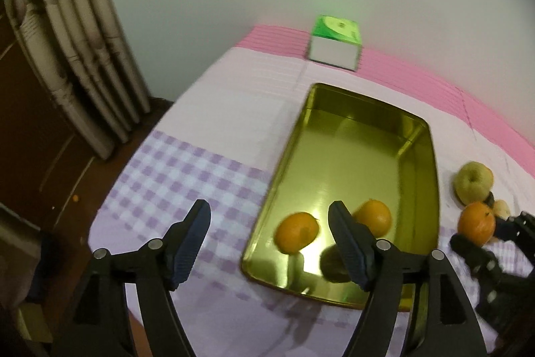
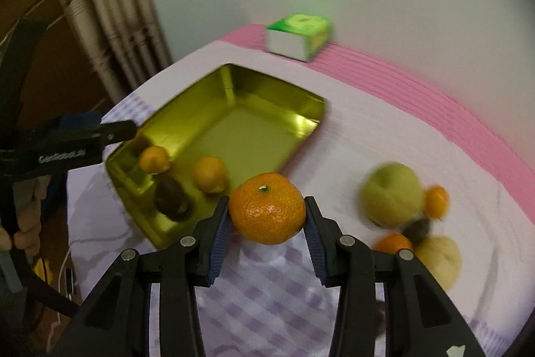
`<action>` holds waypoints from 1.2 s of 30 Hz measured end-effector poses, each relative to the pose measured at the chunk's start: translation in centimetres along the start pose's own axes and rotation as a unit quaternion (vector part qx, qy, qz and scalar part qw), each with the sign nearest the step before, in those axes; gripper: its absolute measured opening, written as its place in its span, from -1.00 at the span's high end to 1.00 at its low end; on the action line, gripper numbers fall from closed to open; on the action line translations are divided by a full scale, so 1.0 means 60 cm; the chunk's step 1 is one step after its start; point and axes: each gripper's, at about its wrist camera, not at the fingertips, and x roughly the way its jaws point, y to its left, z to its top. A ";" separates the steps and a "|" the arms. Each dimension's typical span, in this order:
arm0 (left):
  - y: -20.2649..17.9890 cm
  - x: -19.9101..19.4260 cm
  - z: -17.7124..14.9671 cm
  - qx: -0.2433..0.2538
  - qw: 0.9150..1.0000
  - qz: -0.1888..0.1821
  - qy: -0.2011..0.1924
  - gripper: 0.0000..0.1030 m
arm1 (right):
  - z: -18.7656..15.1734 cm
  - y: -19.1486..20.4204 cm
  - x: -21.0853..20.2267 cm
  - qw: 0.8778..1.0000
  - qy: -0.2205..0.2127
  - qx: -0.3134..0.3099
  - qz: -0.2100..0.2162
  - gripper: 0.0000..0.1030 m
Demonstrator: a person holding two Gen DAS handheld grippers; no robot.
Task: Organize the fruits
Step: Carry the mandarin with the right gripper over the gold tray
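Right wrist view: desk (image 2: 351, 136) under pink-and-lilac cloth; gold tray (image 2: 254, 109) holding two oranges and a dark fruit (image 2: 172, 198); green apple (image 2: 391, 193) grouped with other fruit beside it. Right tongs (image 2: 267, 219) clamp a mandarin (image 2: 267, 208) near the tray's edge. Left tongs (image 1: 269, 235) wide apart, empty, above the tray.

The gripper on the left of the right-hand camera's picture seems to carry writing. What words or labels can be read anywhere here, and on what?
"GenRobot.AI": white letters on the left gripper's black arm, slightly blurred.
Green box by the wall: a round green design on top, any lettering too blurred to read.
Nothing readable on the gold tray or the held orange.
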 end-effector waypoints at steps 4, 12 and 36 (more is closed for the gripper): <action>0.014 0.001 0.000 -0.012 1.000 0.006 0.000 -0.46 | 0.010 0.038 0.027 0.999 0.014 -0.030 0.010 0.23; 0.022 0.004 0.003 -0.023 1.000 0.012 0.000 -0.48 | 0.017 0.066 0.081 0.997 0.043 -0.057 0.009 0.23; 0.039 0.003 0.008 -0.051 0.999 0.010 0.001 -0.56 | 0.012 0.105 0.126 0.993 0.065 -0.095 -0.009 0.23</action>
